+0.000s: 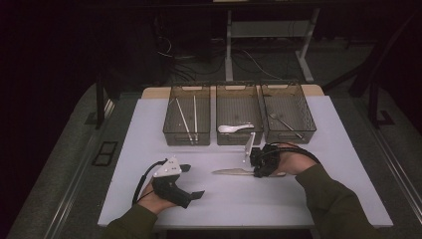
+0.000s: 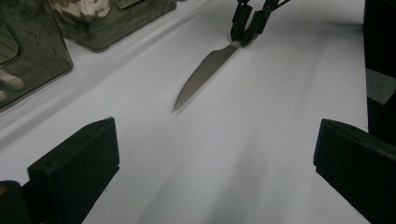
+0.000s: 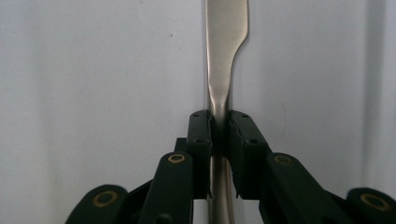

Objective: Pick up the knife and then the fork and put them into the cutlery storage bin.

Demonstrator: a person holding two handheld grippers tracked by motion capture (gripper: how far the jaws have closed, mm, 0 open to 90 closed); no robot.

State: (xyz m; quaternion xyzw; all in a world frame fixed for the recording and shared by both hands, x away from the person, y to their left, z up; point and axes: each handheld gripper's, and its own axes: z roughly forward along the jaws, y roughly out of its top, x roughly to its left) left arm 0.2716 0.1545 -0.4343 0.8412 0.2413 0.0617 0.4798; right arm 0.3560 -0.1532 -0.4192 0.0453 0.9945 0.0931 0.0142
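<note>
A steel table knife [image 1: 231, 172] lies flat on the white tabletop [image 1: 144, 134], blade pointing left. My right gripper [image 1: 257, 171] reaches down onto it, and in the right gripper view its jaws [image 3: 219, 131] are shut on the knife [image 3: 227, 42] where handle meets blade, pads pressing both sides. In the left gripper view the serrated blade [image 2: 205, 70] stretches toward me from the right gripper [image 2: 246, 29]. My left gripper [image 1: 191, 181] rests near the table's front left, open with nothing between its fingers [image 2: 74, 163].
Three clear bins stand in a row at the back: the left bin [image 1: 186, 117] holds chopsticks, the middle bin [image 1: 238, 112] a white spoon [image 1: 234, 128], the right bin [image 1: 288, 112] a fork. Dark floor and cables lie beyond the table.
</note>
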